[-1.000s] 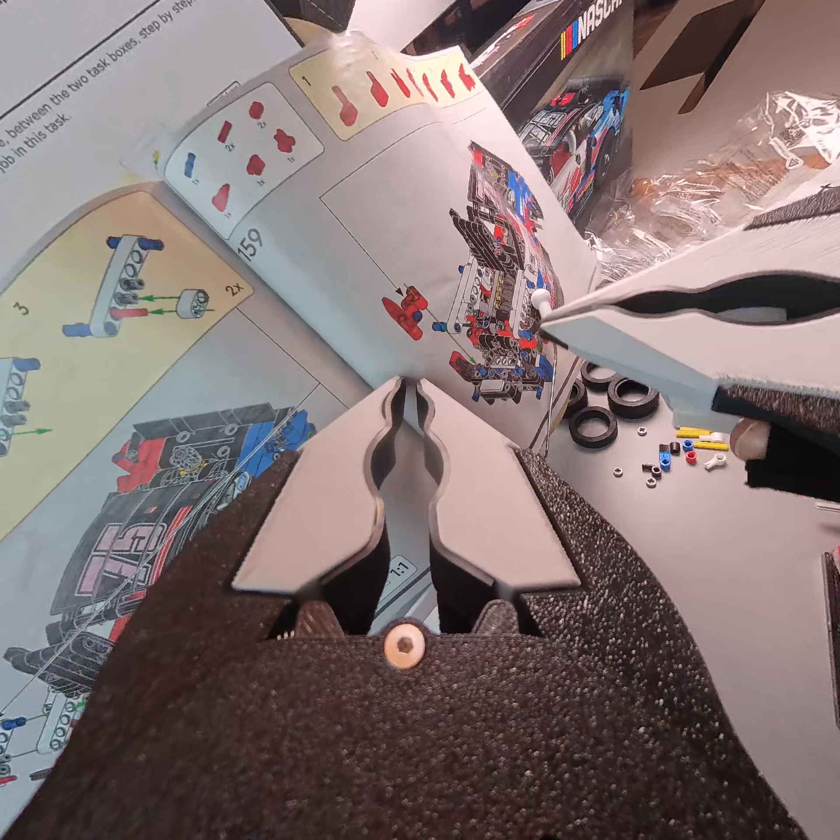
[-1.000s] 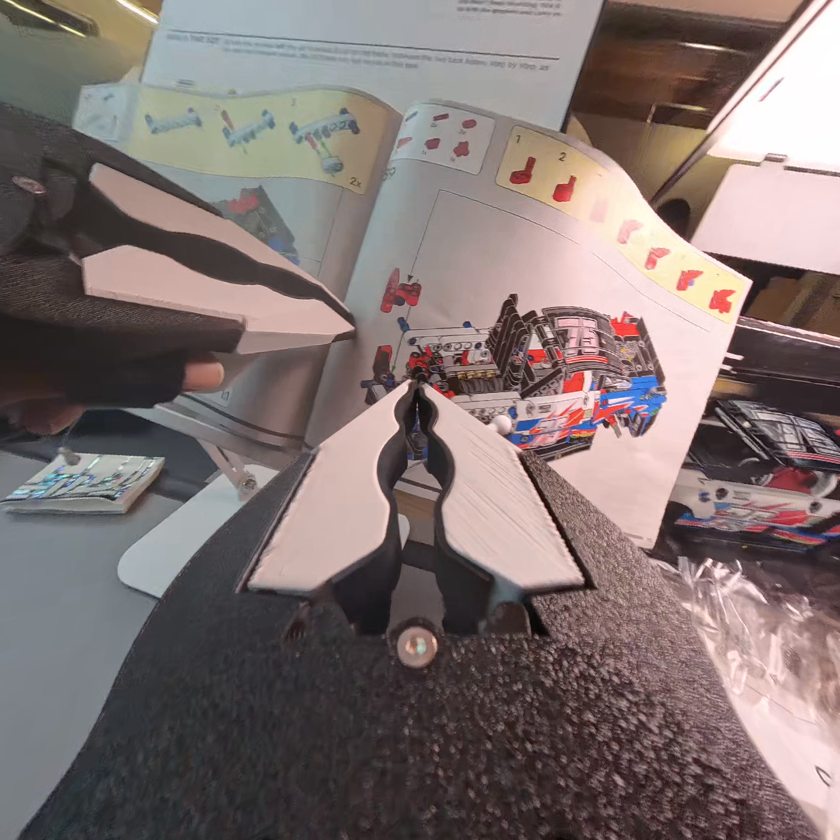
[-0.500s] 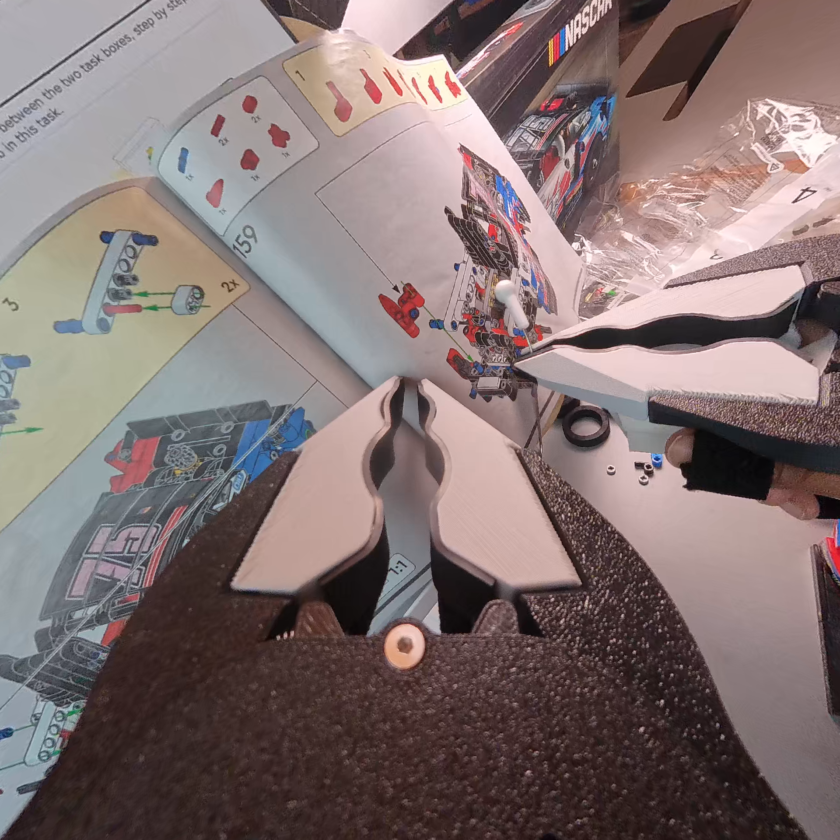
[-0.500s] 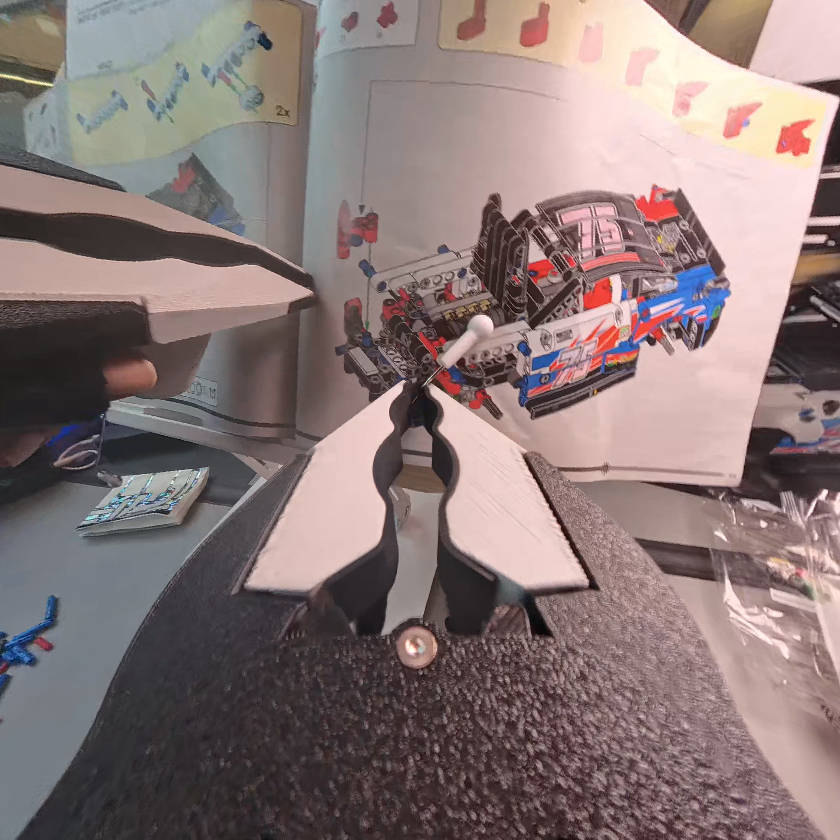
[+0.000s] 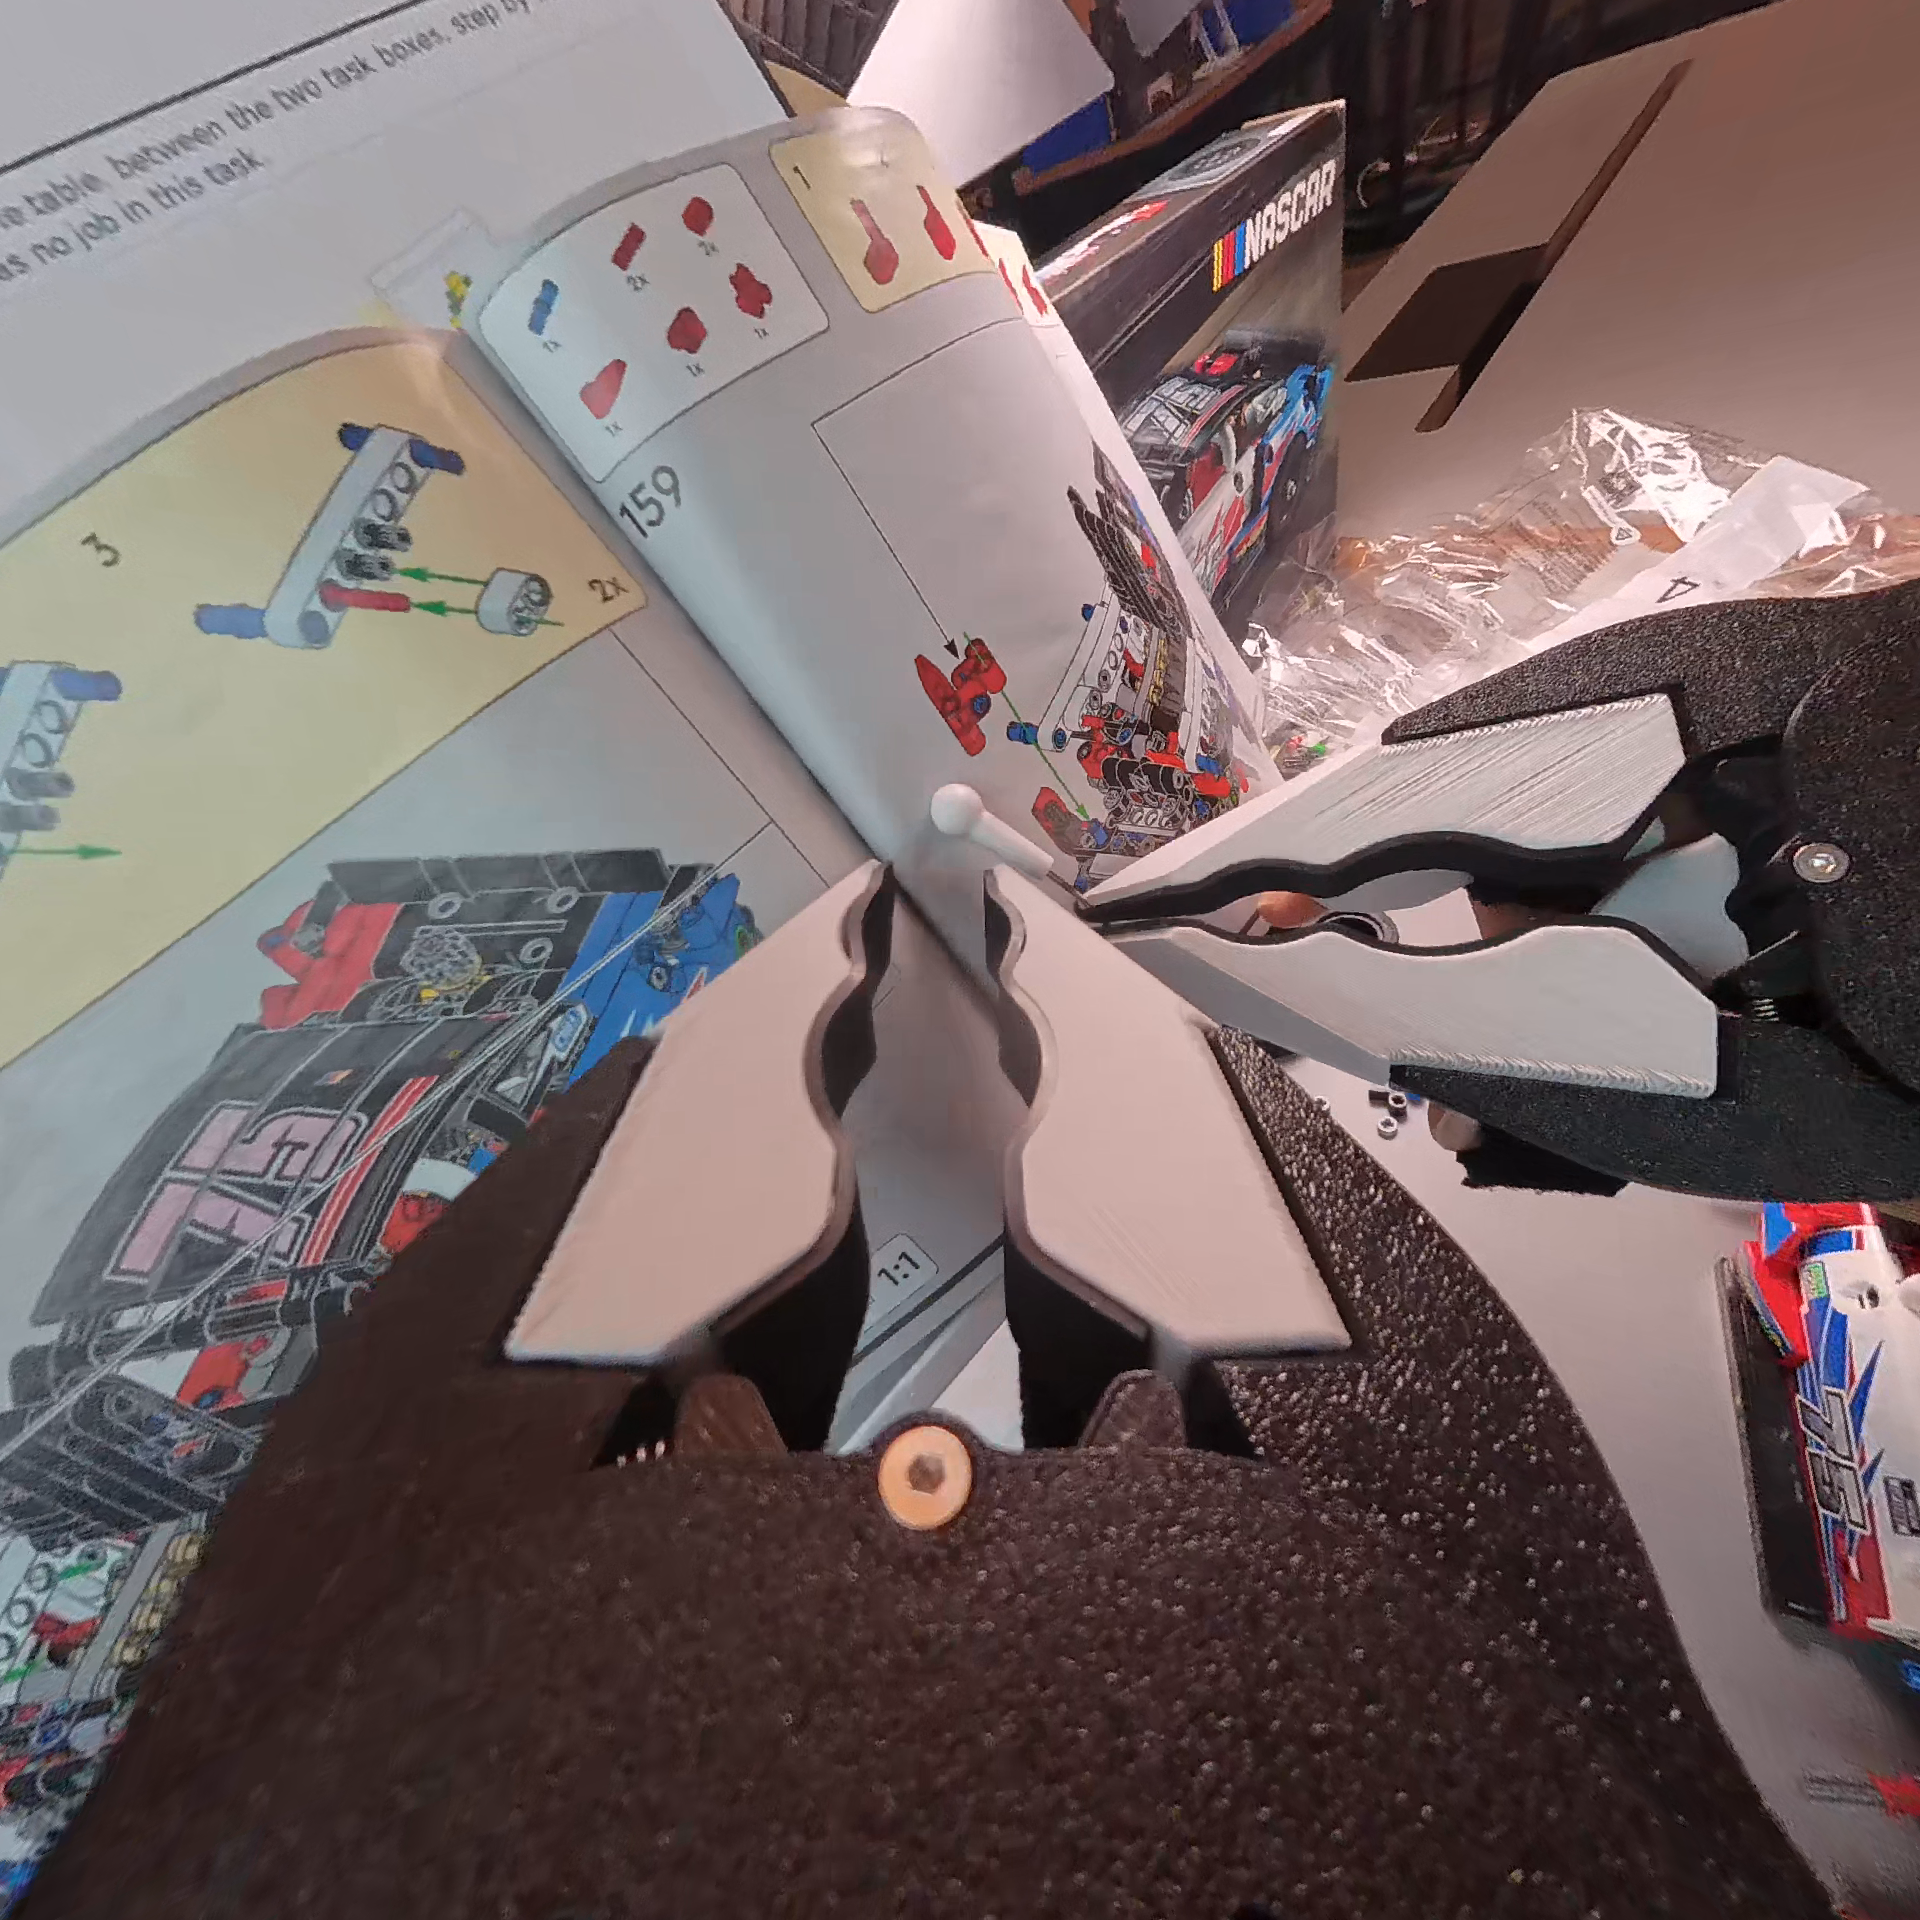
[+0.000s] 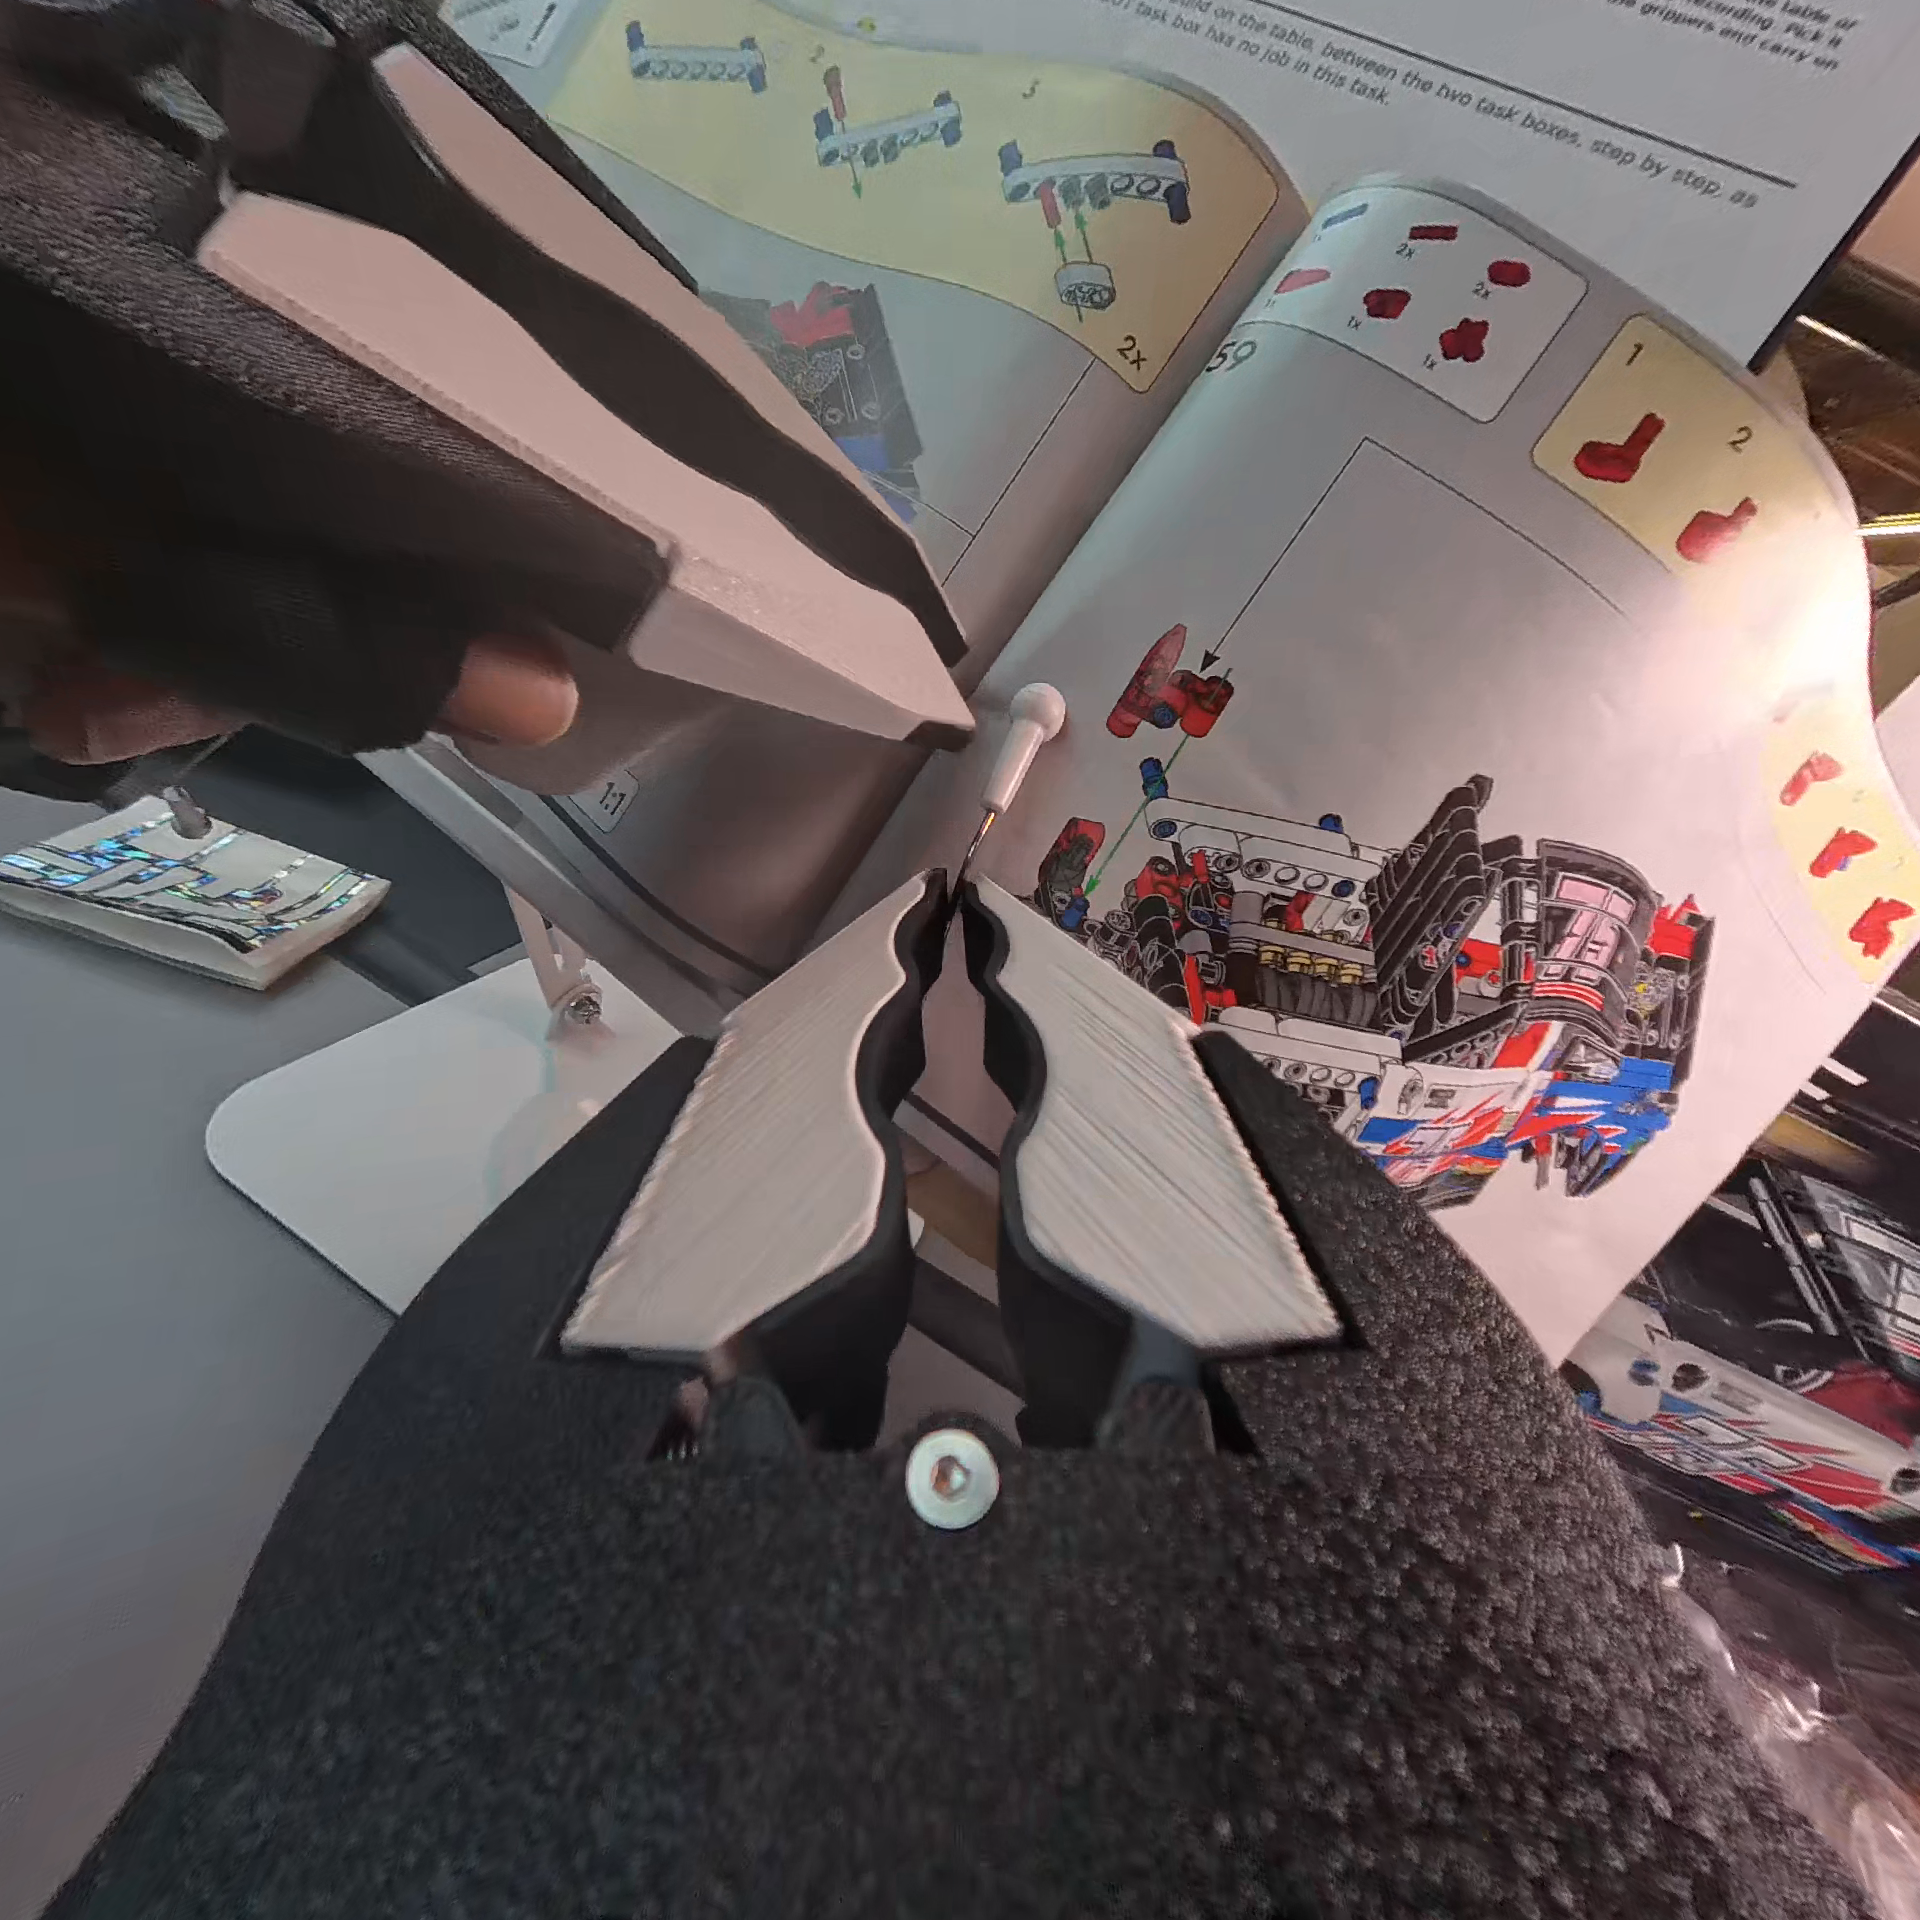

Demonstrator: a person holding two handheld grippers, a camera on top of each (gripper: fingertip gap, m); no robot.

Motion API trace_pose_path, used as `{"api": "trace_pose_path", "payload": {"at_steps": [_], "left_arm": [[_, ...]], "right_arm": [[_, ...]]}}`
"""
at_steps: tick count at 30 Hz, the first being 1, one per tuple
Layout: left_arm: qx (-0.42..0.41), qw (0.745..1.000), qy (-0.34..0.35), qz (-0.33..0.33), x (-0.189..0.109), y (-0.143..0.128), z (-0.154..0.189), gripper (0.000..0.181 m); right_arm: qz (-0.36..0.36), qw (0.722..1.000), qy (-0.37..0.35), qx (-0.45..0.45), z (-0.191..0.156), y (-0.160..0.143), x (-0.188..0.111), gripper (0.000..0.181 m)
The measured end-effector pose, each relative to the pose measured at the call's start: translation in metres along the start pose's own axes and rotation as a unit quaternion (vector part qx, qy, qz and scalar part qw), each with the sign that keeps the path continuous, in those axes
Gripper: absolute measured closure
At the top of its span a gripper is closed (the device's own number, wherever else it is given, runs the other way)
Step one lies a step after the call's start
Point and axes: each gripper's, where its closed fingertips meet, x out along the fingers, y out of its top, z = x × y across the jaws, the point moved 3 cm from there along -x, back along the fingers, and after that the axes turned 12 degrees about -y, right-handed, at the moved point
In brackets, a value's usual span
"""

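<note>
My right gripper is shut on the thin metal shank of a white ball-headed pin, which points up at the open instruction booklet. In the left wrist view the right gripper comes in from the right. There the pin lies just above my left gripper, close to its right fingertip. The left gripper is empty, its jaws a narrow gap apart, and it points at the booklet's fold. In the right wrist view the left gripper sits just left of the pin's head.
The booklet stands on a white stand in front of a printed sheet. A model car box and clear plastic bags lie behind on the right. A built car part and a shiny sticker sheet lie on the grey table. Left and right tips are no more than a few centimetres apart.
The right gripper carried the pin left across the page to the left gripper's tips. The left jaws opened a little.
</note>
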Motion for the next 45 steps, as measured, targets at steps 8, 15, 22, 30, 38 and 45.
{"api": "trace_pose_path", "payload": {"at_steps": [8,15,22,30,38,45], "left_arm": [[-0.072,0.985,0.035,0.15,-0.063,-0.014,0.036,0.155],[-0.081,0.987,0.018,0.139,-0.116,-0.058,0.097,0.149],[-0.084,0.994,-0.016,0.062,-0.154,-0.106,0.148,0.138],[-0.232,0.961,-0.033,0.146,-0.188,-0.134,0.173,0.135],[-0.208,0.971,-0.09,0.076,-0.169,-0.16,0.197,0.11],[-0.228,0.96,-0.162,0.017,-0.149,-0.176,0.208,0.101]], "right_arm": [[0.04,0.996,-0.019,0.083,0.014,0.015,-0.021,0.157],[0.024,0.992,-0.036,0.116,0.036,0.037,-0.001,0.175],[0.013,0.993,-0.019,0.117,0.036,0.037,-0.011,0.176],[-0.002,0.974,0.165,0.154,0.013,0.012,-0.11,0.156],[-0.188,0.917,0.346,-0.065,-0.01,-0.082,-0.225,0.101],[-0.29,0.853,0.355,-0.25,0.011,-0.121,-0.236,0.072]]}}
